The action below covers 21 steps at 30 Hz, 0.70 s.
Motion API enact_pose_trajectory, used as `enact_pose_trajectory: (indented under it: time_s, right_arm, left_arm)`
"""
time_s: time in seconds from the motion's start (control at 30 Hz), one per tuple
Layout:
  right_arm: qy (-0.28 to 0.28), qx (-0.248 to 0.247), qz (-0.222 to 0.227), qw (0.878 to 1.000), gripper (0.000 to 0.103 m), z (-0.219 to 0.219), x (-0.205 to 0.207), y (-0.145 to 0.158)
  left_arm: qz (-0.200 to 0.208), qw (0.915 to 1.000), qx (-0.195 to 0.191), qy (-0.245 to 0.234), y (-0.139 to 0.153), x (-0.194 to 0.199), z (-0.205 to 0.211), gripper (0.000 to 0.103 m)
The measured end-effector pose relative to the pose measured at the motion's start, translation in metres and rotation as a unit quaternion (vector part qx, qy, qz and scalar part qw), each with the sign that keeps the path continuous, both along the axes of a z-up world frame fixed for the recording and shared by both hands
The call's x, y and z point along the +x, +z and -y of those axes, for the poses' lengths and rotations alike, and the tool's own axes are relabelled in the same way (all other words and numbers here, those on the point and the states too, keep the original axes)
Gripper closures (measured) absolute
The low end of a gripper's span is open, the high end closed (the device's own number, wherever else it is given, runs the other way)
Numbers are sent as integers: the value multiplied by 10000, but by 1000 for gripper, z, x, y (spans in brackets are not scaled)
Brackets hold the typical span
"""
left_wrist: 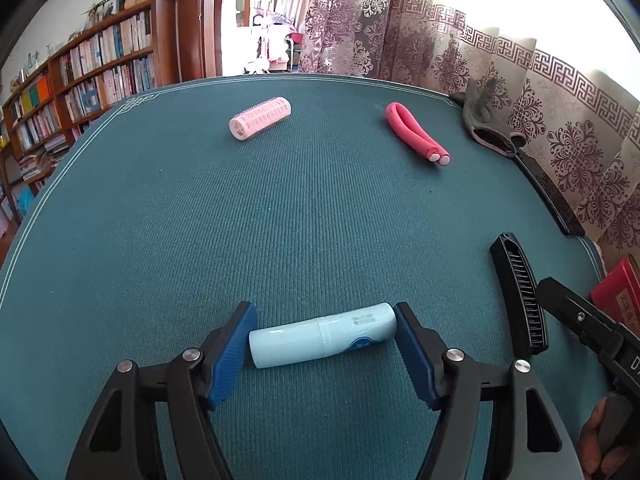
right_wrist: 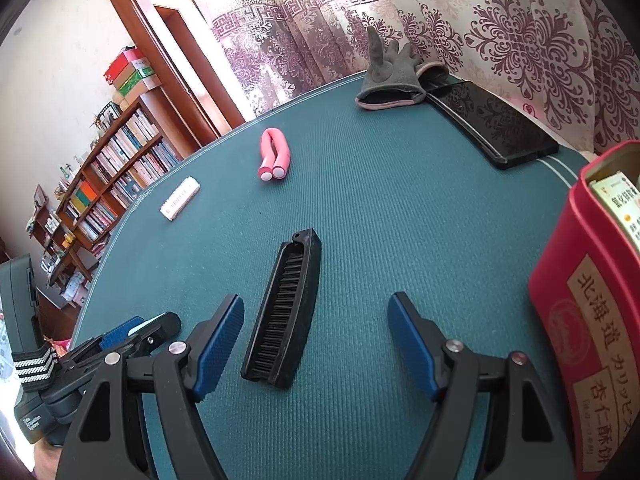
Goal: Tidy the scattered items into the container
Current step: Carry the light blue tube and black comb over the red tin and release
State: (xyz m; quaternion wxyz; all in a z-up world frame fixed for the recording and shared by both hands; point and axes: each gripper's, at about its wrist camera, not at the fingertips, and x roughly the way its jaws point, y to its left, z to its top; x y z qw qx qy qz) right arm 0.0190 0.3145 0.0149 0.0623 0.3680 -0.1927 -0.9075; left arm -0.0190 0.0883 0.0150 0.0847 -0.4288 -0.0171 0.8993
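Note:
My left gripper (left_wrist: 322, 344) is open, its blue pads on either end of a light blue tube (left_wrist: 323, 335) lying on the teal mat; the right pad touches its end. My right gripper (right_wrist: 316, 340) is open with a black brush (right_wrist: 285, 314) lying between its fingers, untouched. The brush also shows in the left wrist view (left_wrist: 520, 294). A pink hair roller (left_wrist: 260, 118) and a bent pink foam curler (left_wrist: 414, 133) lie farther back. The red tin container (right_wrist: 592, 320) stands at the right, with a box inside.
A grey glove (right_wrist: 390, 76) and a flat black box (right_wrist: 492, 120) lie at the mat's far right edge by the curtain. Bookshelves stand beyond the table's left side. The left gripper shows at the lower left of the right wrist view (right_wrist: 132, 334).

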Motion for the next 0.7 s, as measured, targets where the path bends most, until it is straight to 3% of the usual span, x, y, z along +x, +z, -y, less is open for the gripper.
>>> enact_pose_trajectory:
  time_s: [0.23, 0.47, 0.7]
  right_arm:
    - [-10, 137, 43, 9999, 26, 3, -1, 1]
    - [47, 1102, 353, 9933, 26, 29, -13, 5]
    - [254, 2073, 407, 9771, 63, 58, -25, 2]
  left_arm:
    - [-15, 9999, 112, -118, 5, 12, 8, 32]
    - [-191, 9994, 232, -167, 12, 20, 24, 32]
    - [-214, 9986, 457, -142, 14, 22, 41, 32]
